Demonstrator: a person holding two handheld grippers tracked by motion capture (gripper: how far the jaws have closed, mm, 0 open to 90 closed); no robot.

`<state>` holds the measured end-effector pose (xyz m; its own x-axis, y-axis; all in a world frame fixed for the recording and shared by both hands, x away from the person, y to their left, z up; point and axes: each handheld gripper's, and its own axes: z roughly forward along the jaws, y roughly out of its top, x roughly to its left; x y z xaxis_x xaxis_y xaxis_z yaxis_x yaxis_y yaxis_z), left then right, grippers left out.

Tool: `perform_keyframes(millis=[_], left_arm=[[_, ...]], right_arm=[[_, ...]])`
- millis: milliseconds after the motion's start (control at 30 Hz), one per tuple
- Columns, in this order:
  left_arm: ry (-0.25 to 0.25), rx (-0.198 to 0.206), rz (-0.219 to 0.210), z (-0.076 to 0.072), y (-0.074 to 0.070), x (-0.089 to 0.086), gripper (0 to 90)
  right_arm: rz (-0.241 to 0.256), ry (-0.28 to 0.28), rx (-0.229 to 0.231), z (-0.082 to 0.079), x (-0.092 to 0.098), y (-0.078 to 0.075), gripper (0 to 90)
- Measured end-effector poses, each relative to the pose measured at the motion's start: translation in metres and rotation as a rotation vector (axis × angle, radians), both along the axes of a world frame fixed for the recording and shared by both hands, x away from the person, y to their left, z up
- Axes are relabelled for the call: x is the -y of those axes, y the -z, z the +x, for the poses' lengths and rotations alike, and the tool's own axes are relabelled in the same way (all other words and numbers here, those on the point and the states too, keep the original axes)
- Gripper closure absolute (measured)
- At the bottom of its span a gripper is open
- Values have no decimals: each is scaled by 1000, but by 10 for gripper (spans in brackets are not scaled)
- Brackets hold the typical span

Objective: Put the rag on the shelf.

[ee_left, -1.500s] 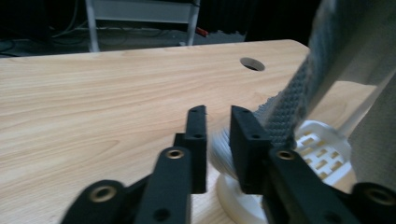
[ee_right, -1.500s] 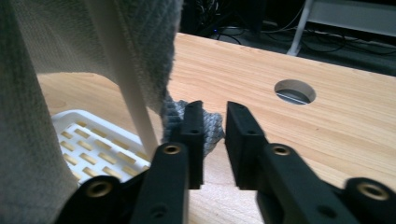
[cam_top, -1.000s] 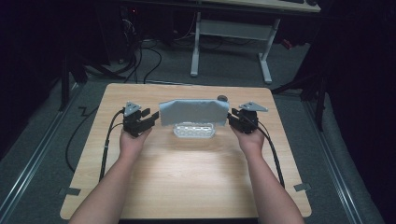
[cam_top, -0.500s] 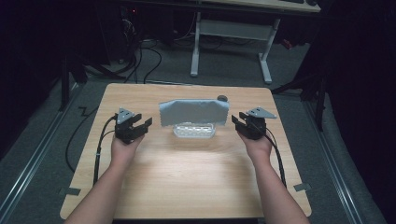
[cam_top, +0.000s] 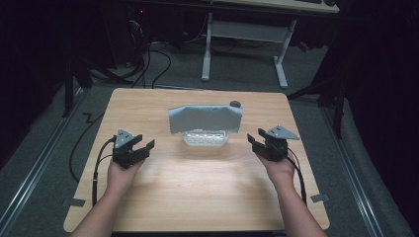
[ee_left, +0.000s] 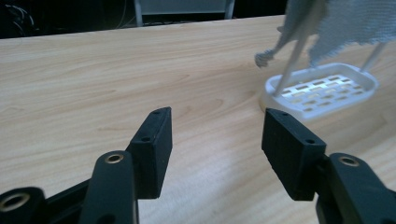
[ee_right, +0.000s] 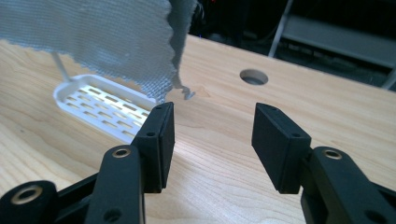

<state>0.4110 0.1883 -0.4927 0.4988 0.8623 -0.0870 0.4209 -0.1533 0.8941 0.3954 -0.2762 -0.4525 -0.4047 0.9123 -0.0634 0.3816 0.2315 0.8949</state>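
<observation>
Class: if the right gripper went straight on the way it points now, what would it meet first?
Probably the bare table: the open right gripper aims between the hanging cloth's edge and the table's hole. Depth is unclear.

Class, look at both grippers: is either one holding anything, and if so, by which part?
Nothing is held. The left gripper and right gripper are both open with bare gaps between their fingers, each off to one side of the grey cloth draped over the white rack.
</observation>
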Motion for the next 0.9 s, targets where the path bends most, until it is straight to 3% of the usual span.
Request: perform_keyframes(millis=[100, 200, 433, 600, 667, 733, 767, 833, 900], left_arm=[[14, -10, 4, -12, 1, -2, 431], [29, -26, -1, -23, 3, -5, 428], [67, -72, 4, -50, 9, -13, 424], [101, -84, 21, -77, 16, -6, 415], [124, -123, 34, -89, 20, -1, 407], [132, -134, 57, -102, 27, 3, 395], [135, -145, 78, -105, 27, 5, 383], [130, -136, 78, -108, 25, 7, 349], [122, -134, 83, -105, 26, 6, 353]], right_arm=[[-29, -8, -13, -11, 0, 3, 461], [-17, -20, 0, -25, 2, 8, 456], [4, -43, -55, -56, 6, 24, 418], [23, -59, -71, -78, 5, 34, 402], [20, -66, -70, -86, 4, 37, 393], [8, -54, -64, -95, 4, 39, 365], [0, -48, -56, -100, 5, 41, 354], [16, -28, -36, -111, 8, 47, 326], [20, -28, -73, -113, 10, 52, 326]])
